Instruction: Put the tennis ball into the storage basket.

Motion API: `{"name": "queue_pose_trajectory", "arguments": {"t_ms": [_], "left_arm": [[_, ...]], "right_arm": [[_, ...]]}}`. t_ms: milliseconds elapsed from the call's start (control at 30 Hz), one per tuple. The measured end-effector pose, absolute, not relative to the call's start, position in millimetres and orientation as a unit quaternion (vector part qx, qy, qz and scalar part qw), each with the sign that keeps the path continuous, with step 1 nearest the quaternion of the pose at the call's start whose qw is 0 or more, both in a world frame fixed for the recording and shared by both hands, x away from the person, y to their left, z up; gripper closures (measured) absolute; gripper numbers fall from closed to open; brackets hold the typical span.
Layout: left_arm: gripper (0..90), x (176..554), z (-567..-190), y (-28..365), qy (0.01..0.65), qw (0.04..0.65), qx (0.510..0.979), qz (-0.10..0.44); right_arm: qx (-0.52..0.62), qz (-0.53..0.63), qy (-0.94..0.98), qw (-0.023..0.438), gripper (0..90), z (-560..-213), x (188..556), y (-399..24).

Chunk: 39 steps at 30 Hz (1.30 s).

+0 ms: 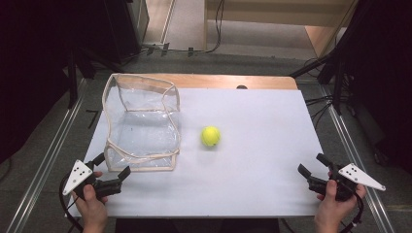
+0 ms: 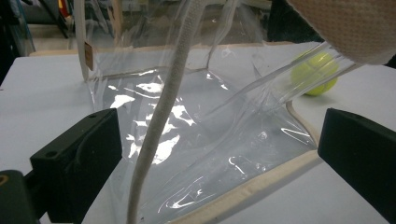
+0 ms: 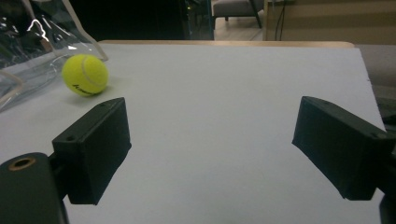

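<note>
While a dim room with dark stands and grey floor surrounds it, the white-topped desk (image 1: 262,145) with a wooden far edge carries two things. Leftmost, the left tongs (image 1: 112,167) sit at the near corner of the clear plastic bag with beige fabric trim (image 1: 141,121), jaws spread wide on either side of the bag's near edge, gripping nothing. That bag stands with its mouth upward, its long axis running from near to far. Just right of the bag, apart from it, lies the yellow-green tennis ball (image 1: 211,136). Well right of the bag, the right tongs (image 1: 313,165) hover wide open and empty.
</note>
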State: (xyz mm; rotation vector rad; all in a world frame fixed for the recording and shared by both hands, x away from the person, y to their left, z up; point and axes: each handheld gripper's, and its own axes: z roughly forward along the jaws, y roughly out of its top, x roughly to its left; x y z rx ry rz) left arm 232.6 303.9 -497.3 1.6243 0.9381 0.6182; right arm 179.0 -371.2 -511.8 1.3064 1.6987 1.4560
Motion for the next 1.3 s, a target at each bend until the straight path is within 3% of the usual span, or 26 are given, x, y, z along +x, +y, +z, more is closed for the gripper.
{"name": "queue_pose_trajectory", "arguments": {"t_ms": [1300], "left_arm": [[0.0,235,-498,297,0.394,0.530,0.703,0.266]], "right_arm": [[0.435,0.484,0.710,0.268,10.6,-470,213,-325]]}}
